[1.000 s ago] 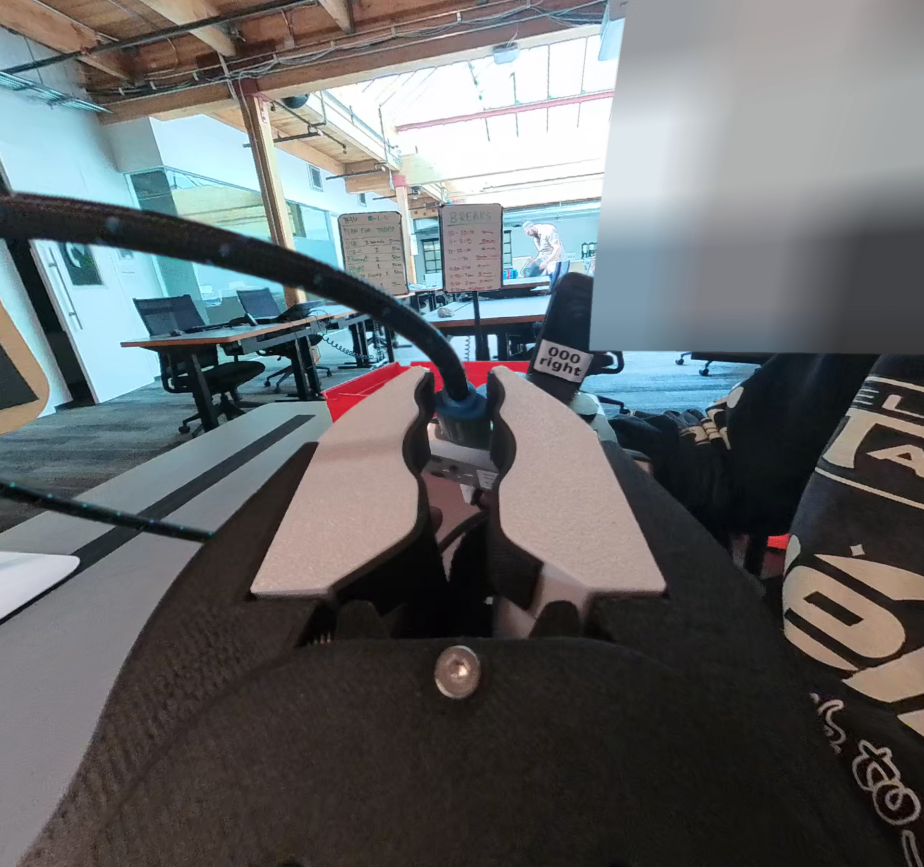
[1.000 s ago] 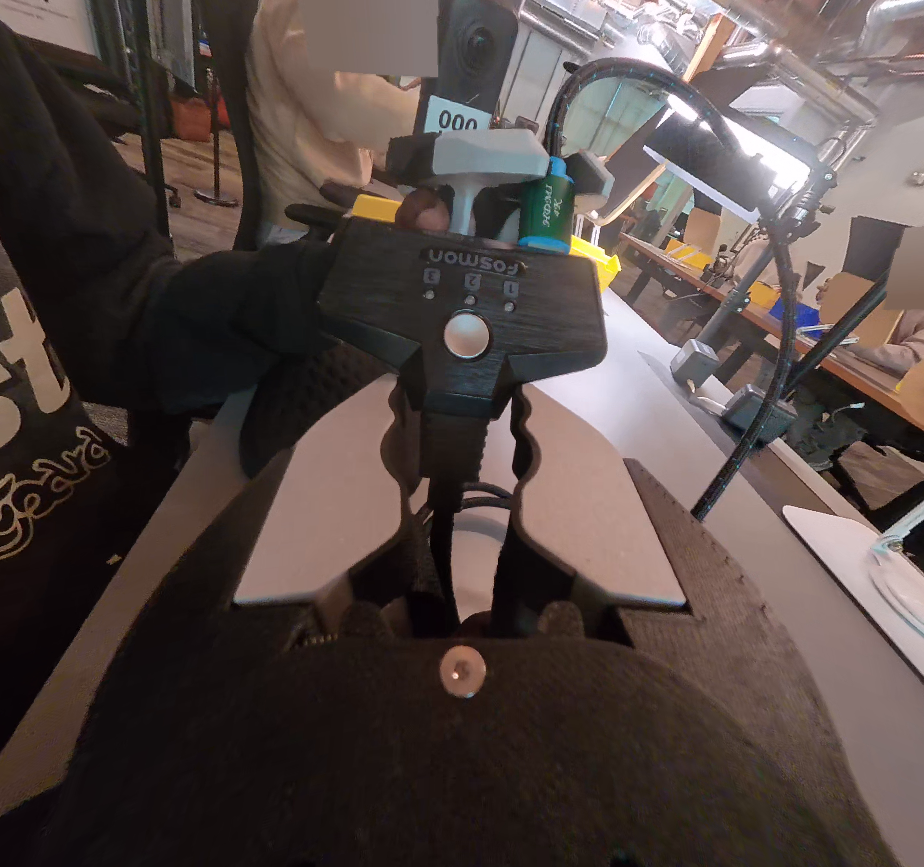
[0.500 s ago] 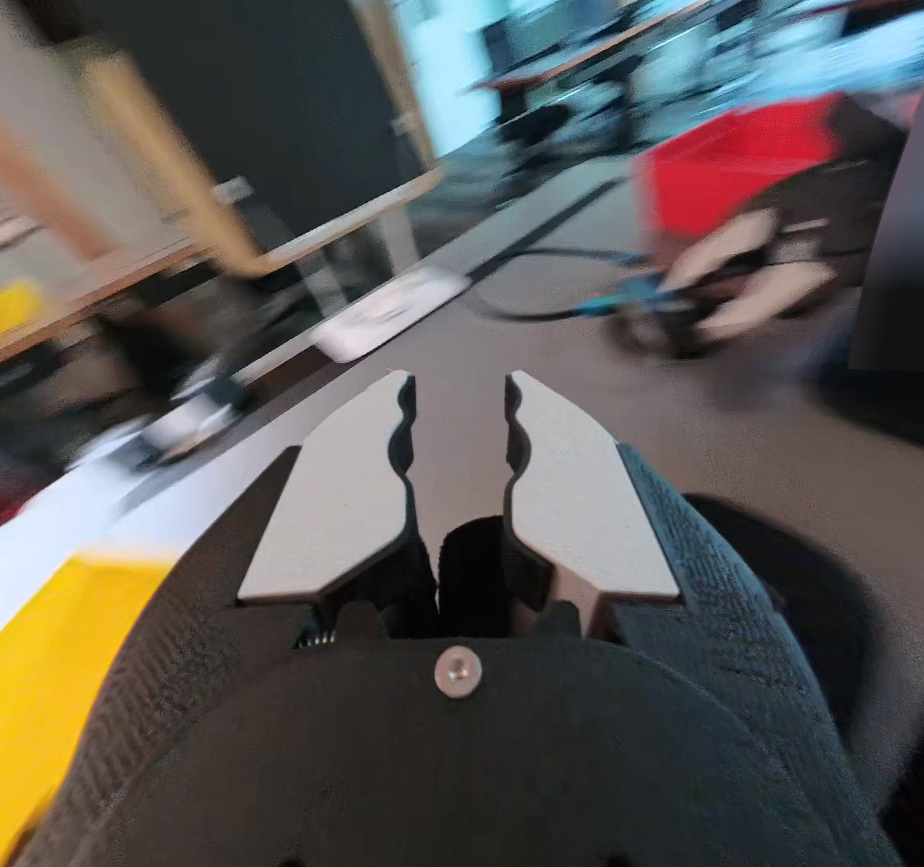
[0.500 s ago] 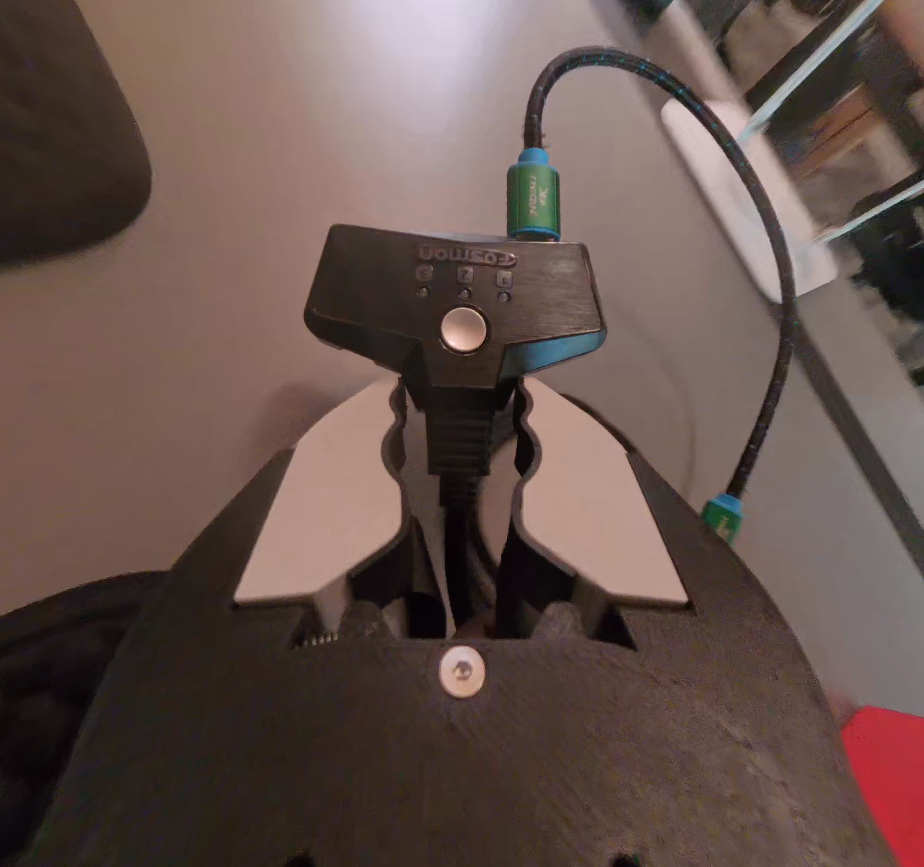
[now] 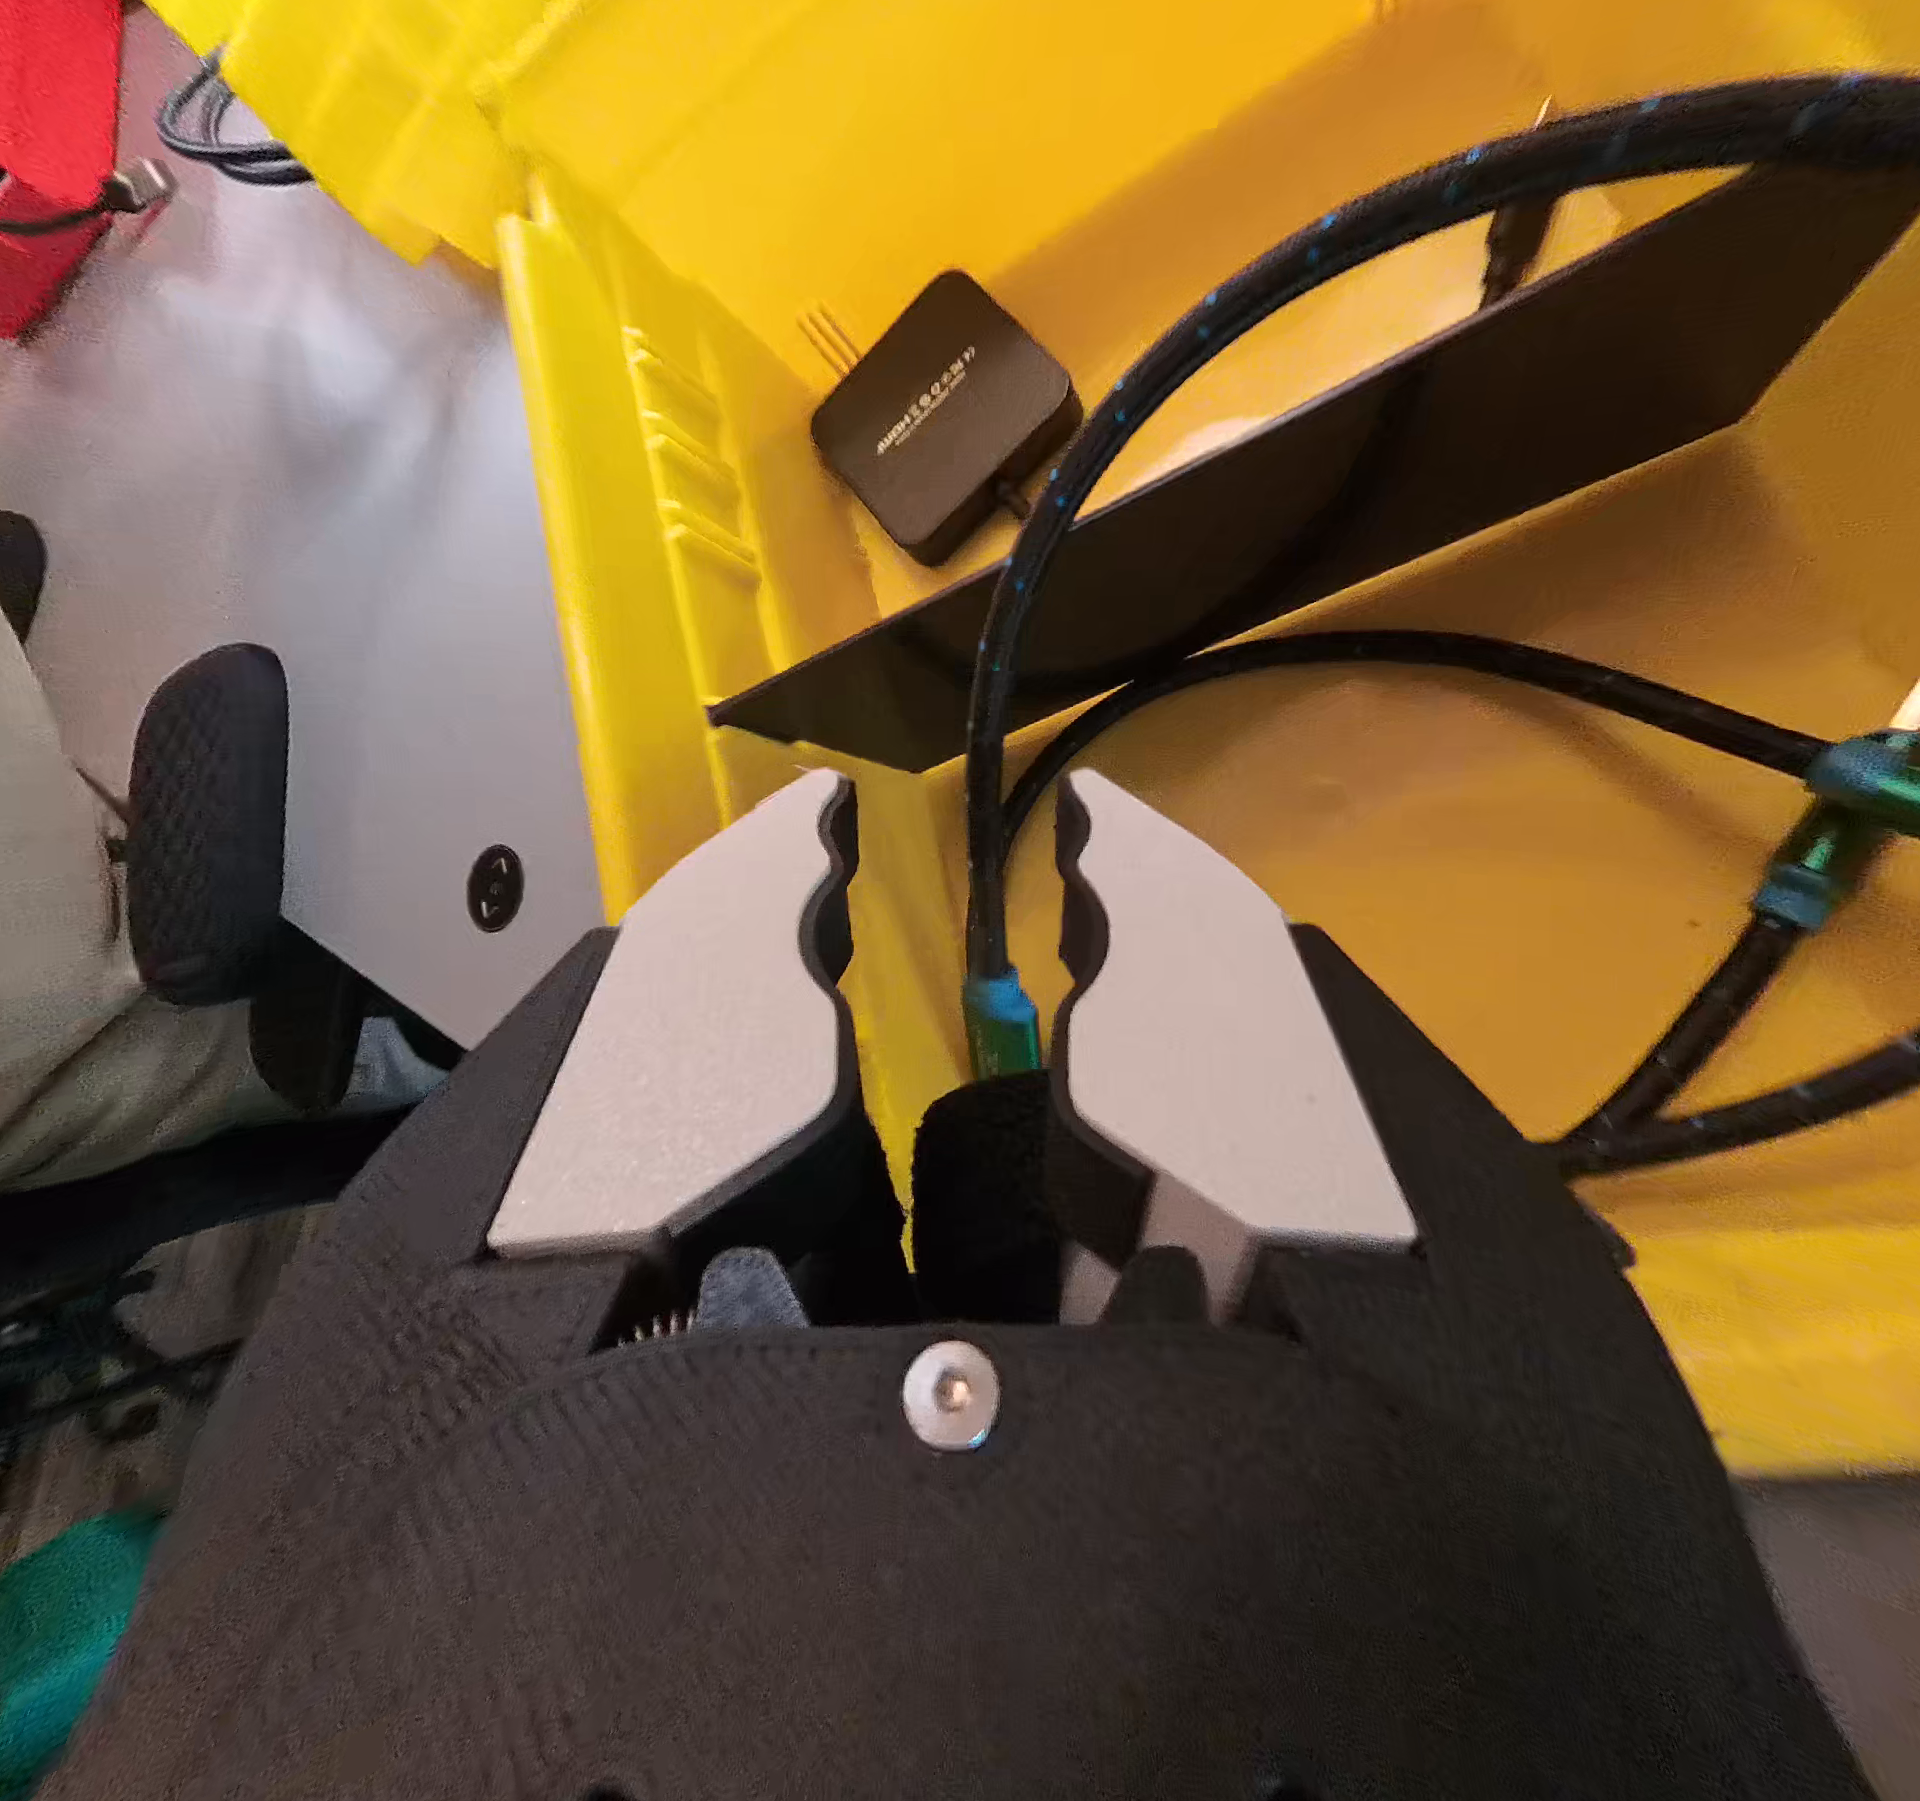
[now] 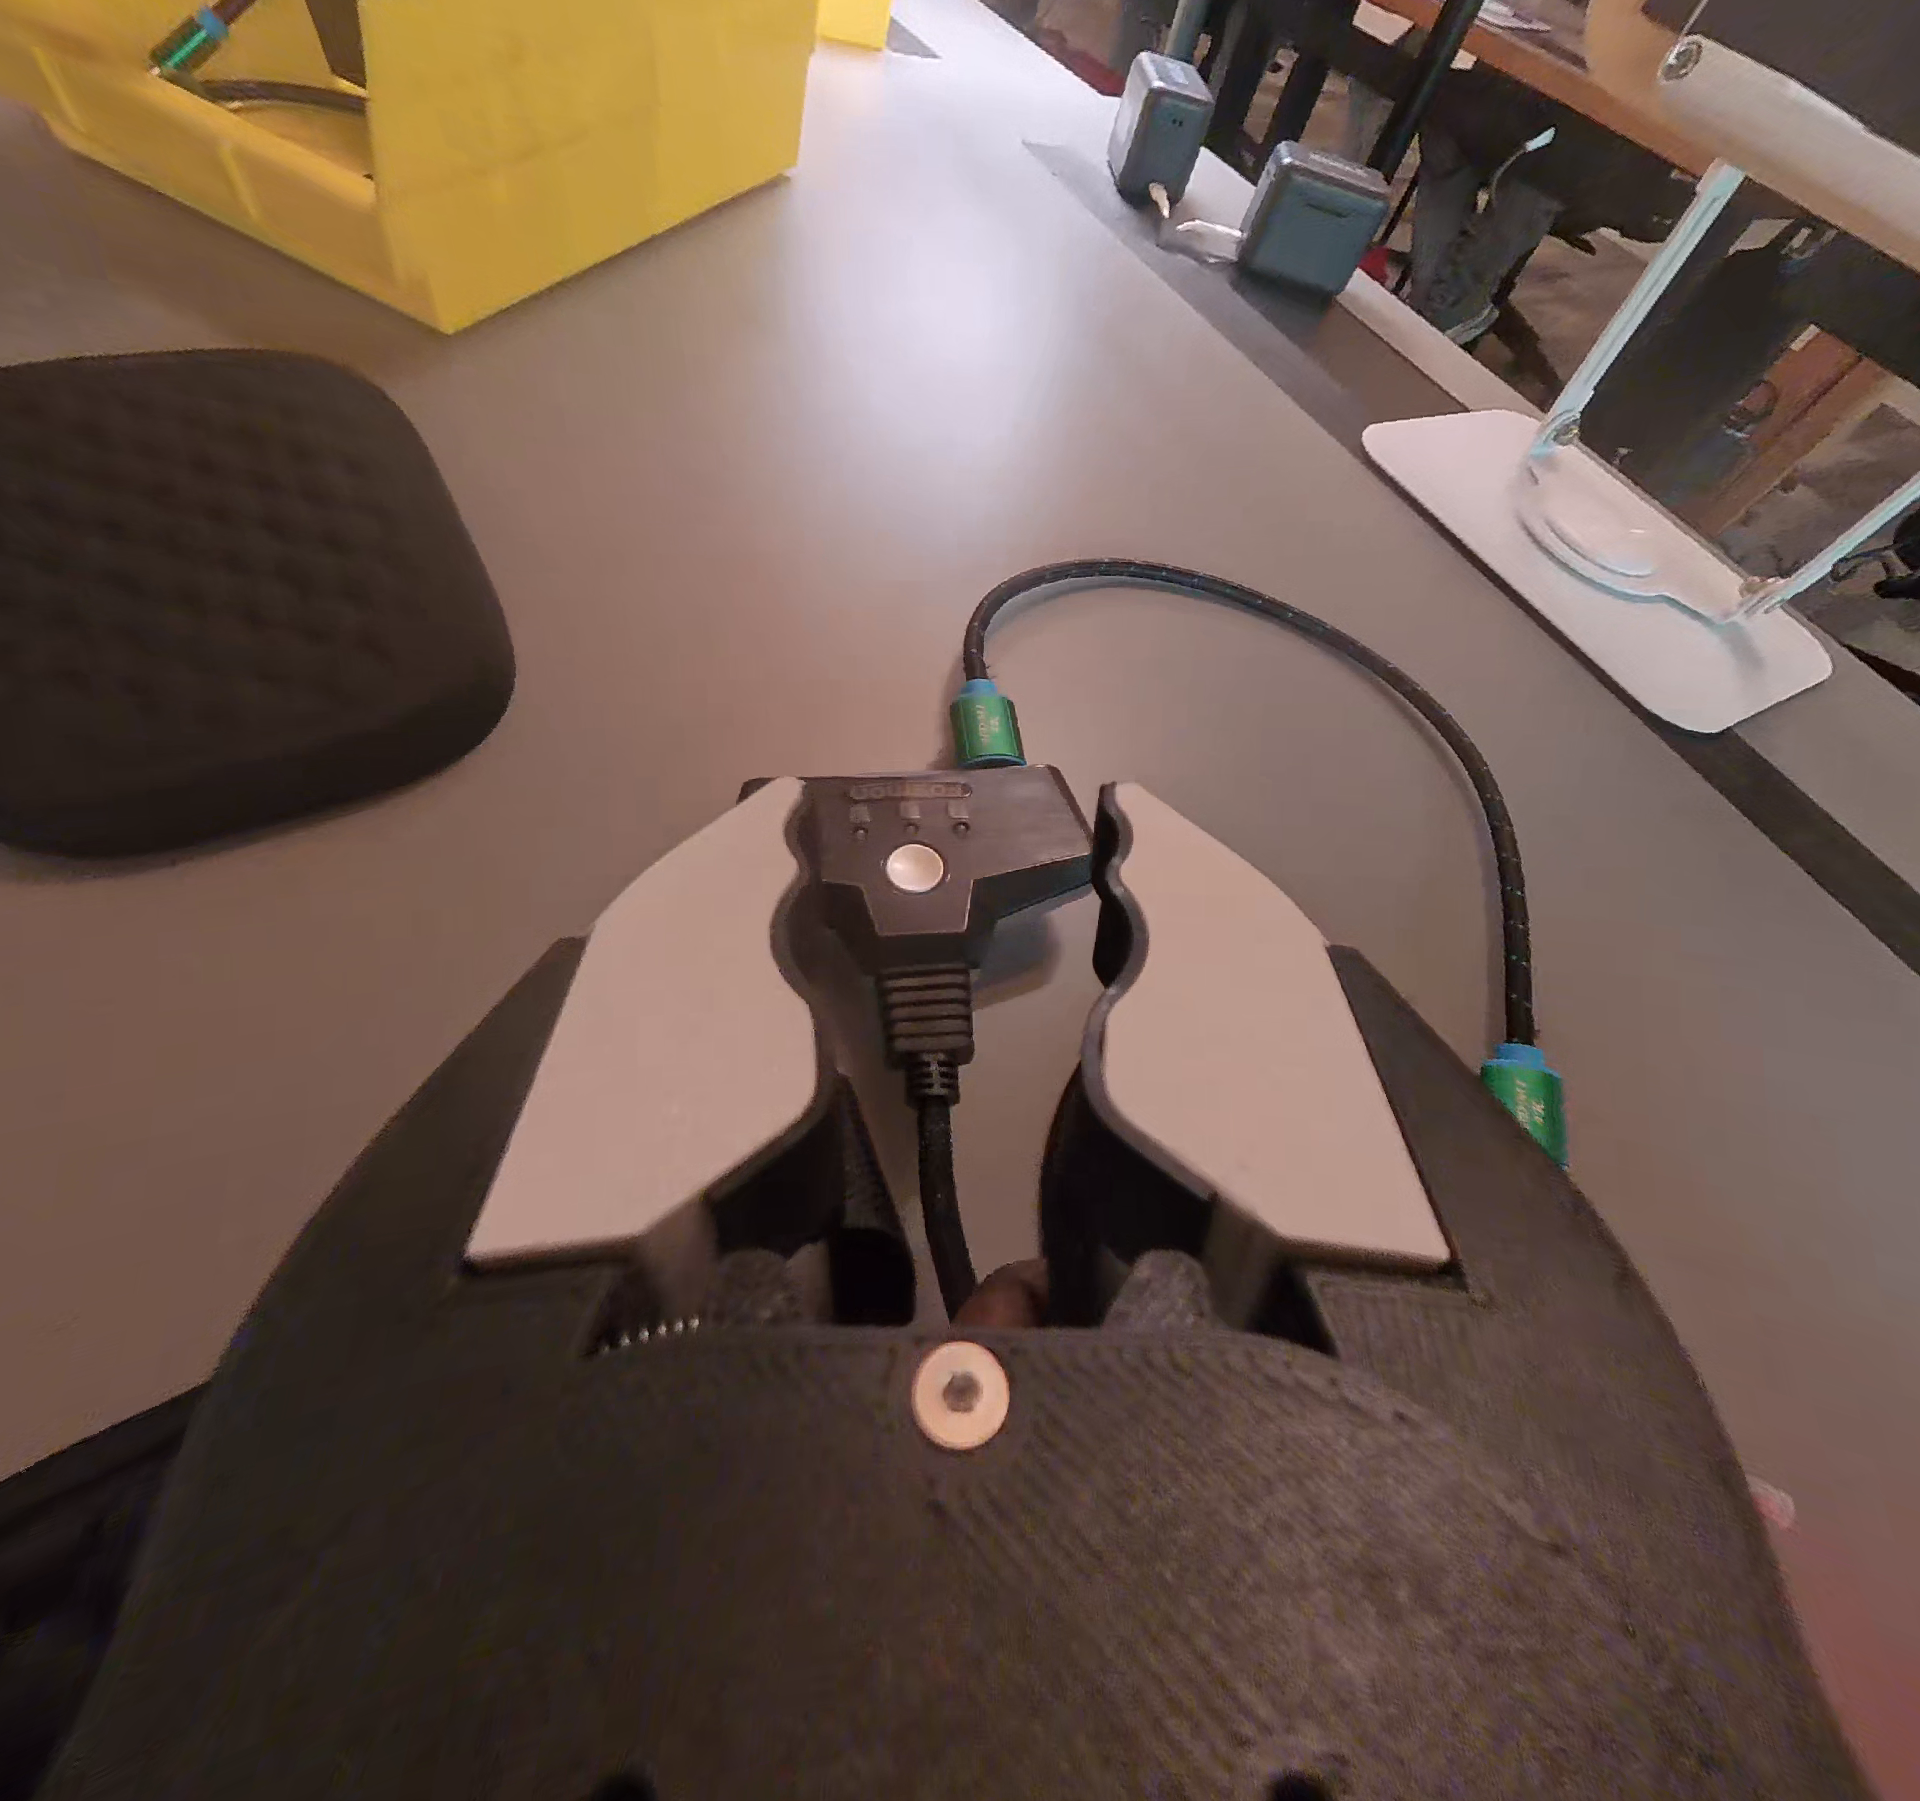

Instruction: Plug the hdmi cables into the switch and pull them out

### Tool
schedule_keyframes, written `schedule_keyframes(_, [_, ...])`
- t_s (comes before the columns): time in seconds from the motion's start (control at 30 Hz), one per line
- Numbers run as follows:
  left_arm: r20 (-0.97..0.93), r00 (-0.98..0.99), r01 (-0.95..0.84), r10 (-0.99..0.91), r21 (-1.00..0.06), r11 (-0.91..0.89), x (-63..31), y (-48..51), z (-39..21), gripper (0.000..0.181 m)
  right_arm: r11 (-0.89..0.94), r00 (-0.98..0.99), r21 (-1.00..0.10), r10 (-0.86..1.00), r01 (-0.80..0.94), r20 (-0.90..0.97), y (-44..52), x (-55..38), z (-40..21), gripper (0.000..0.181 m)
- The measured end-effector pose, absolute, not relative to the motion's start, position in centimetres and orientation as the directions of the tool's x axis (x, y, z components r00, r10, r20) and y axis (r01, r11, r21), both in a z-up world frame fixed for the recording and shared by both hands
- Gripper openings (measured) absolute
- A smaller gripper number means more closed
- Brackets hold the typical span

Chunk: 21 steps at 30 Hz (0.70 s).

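Note:
The black HDMI switch [image 6: 940, 852] lies flat on the grey table [image 6: 831, 421], between the fingers of my right gripper [image 6: 945, 801], which is open around it. One braided cable [image 6: 1351, 655] has a green plug [image 6: 985, 728] seated in the switch's far right port. Its other green plug [image 6: 1522, 1112] lies loose by my right finger. My left gripper [image 5: 951, 795] is open over the yellow bin [image 5: 1143, 89]. A second braided cable [image 5: 987, 764] runs between its fingers, with a green plug [image 5: 1000, 1024] near the right finger's base. More green plugs [image 5: 1829, 816] lie in the bin at the right.
In the bin there is a black divider [image 5: 1351, 484] and a small black box [image 5: 945, 416]. The bin [image 6: 582, 89] stands at the table's far left. A black padded cushion [image 6: 208, 588] lies on the left. A white monitor stand base [image 6: 1590, 556] and two grey adapters [image 6: 1309, 219] are on the right.
My left gripper let go of the plug at the switch and swung over into the yellow bin. My right gripper lowered the switch to the table and opened.

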<state>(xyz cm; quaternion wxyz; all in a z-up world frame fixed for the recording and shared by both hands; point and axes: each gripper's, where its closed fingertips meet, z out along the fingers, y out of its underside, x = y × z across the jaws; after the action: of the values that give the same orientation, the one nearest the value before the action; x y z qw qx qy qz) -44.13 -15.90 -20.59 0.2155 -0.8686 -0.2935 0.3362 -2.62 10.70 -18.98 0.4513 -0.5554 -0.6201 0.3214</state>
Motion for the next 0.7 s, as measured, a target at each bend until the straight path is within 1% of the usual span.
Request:
schedule_keyframes(0.07, [-0.531,0.567,0.380,0.630,-0.509,-0.772,-45.0,-16.0,-21.8,0.036,0.199,0.018,-0.893,0.974,0.403,0.226,10.6,-2.7,-19.1,0.051])
schedule_keyframes(0.13, [-0.592,0.564,0.398,0.576,-0.417,-0.817,-45.3,-16.6,-23.1,0.035,0.229,0.020,-0.881,0.965,0.415,0.260,10.6,-2.6,-19.2,0.051])
schedule_keyframes(0.17, [-0.599,0.572,0.393,0.561,-0.400,-0.828,-45.4,-16.5,-23.5,0.032,0.245,0.023,-0.874,0.960,0.420,0.280,10.7,-2.5,-19.2,0.051])
schedule_keyframes(0.27, [-0.609,0.584,0.362,0.537,-0.396,-0.844,-45.9,-16.5,-24.1,0.002,0.285,0.031,-0.860,0.944,0.423,0.328,10.8,-2.5,-19.1,0.050])
schedule_keyframes(0.3, [-0.587,0.600,0.360,0.543,-0.408,-0.839,-45.7,-16.4,-24.1,0.000,0.293,0.031,-0.856,0.941,0.425,0.337,10.8,-2.5,-19.2,0.050])
schedule_keyframes(0.43, [-0.536,0.589,0.307,0.605,-0.544,-0.781,-45.2,-16.1,-20.9,0.000,0.312,0.028,-0.851,0.934,0.423,0.356,10.7,-2.6,-19.1,0.048])
schedule_keyframes(0.53, [-0.484,0.564,0.215,0.669,-0.697,-0.684,-44.3,-15.6,-16.8,0.000,0.316,0.028,-0.855,0.933,0.412,0.358,10.6,-2.7,-18.9,0.048])
schedule_keyframes(0.63, [-0.416,0.538,0.028,0.733,-0.860,-0.509,-43.3,-14.9,-11.4,0.000,0.322,0.031,-0.863,0.932,0.388,0.362,10.4,-2.7,-18.5,0.046])
schedule_keyframes(0.7, [-0.339,0.544,-0.124,0.768,-0.937,-0.326,-42.2,-14.4,-7.6,0.000,0.322,0.033,-0.870,0.933,0.373,0.359,10.3,-2.8,-18.3,0.046])
